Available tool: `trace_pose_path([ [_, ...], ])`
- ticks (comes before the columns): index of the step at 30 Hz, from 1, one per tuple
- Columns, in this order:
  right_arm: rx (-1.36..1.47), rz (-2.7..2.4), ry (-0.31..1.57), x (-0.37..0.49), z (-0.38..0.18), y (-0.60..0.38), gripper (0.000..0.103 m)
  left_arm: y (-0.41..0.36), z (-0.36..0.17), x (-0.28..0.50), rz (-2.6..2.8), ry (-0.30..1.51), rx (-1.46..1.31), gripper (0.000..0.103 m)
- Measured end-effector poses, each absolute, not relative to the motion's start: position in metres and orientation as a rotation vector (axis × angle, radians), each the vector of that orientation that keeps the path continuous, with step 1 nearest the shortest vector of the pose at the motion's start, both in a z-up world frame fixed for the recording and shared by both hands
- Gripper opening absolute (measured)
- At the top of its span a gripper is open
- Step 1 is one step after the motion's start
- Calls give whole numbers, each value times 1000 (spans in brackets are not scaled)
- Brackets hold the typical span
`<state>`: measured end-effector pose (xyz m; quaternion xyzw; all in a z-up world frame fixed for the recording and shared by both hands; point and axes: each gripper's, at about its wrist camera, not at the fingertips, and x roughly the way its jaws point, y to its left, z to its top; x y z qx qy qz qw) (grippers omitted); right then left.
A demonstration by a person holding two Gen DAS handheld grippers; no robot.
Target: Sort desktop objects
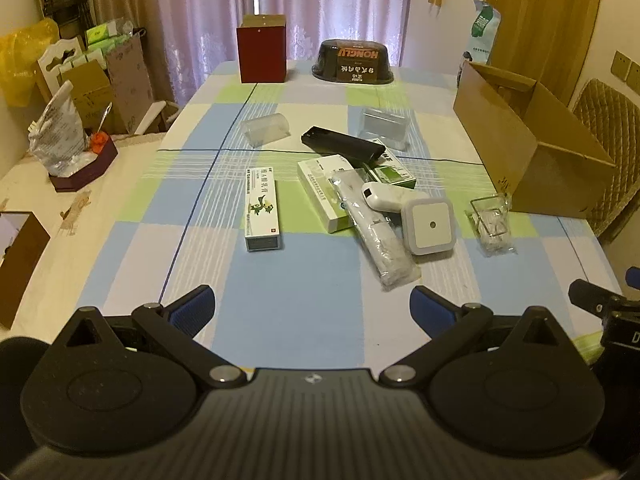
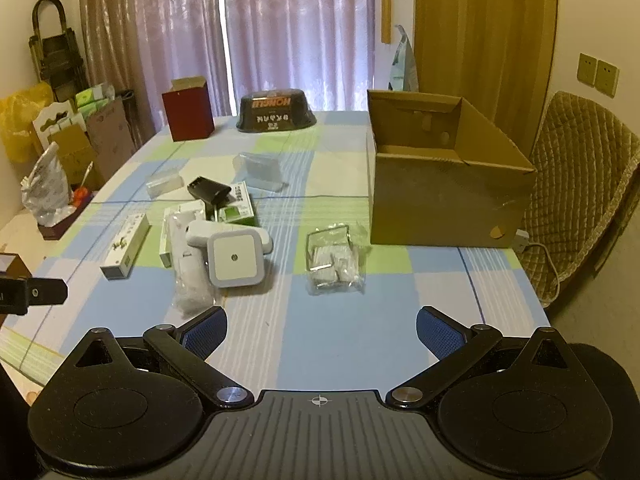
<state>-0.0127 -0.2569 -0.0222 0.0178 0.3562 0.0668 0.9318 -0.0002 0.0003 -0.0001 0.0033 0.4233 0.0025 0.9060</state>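
Observation:
Loose items lie mid-table on the checked cloth: a long ointment box [image 1: 262, 208] [image 2: 125, 246], a square white night light [image 1: 430, 222] [image 2: 235, 259], a wrapped white bundle [image 1: 378, 228] [image 2: 189, 276], a black case [image 1: 343, 144] [image 2: 209, 189], green-and-white boxes [image 1: 320, 190] [image 2: 240, 208] and a clear bag of hooks [image 1: 491, 220] [image 2: 335, 260]. An open cardboard box [image 1: 528, 140] [image 2: 444, 184] stands at the right. My left gripper [image 1: 312, 308] hovers open near the table's front edge, nothing between its fingers. My right gripper [image 2: 320, 330] is likewise open and empty, short of the bag of hooks.
A dark red box [image 1: 262, 54] [image 2: 188, 110] and an upturned black bowl [image 1: 354, 60] [image 2: 276, 110] stand at the far end. Two clear plastic holders [image 1: 266, 128] [image 1: 382, 124] lie behind the pile. A padded chair [image 2: 576, 200] is at the right, clutter at the left.

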Motion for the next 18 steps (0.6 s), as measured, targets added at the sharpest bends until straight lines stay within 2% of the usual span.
trace_pose_path([
  [18, -11, 118, 737, -12, -30, -255, 103, -2, -10, -7, -11, 871, -10, 102],
])
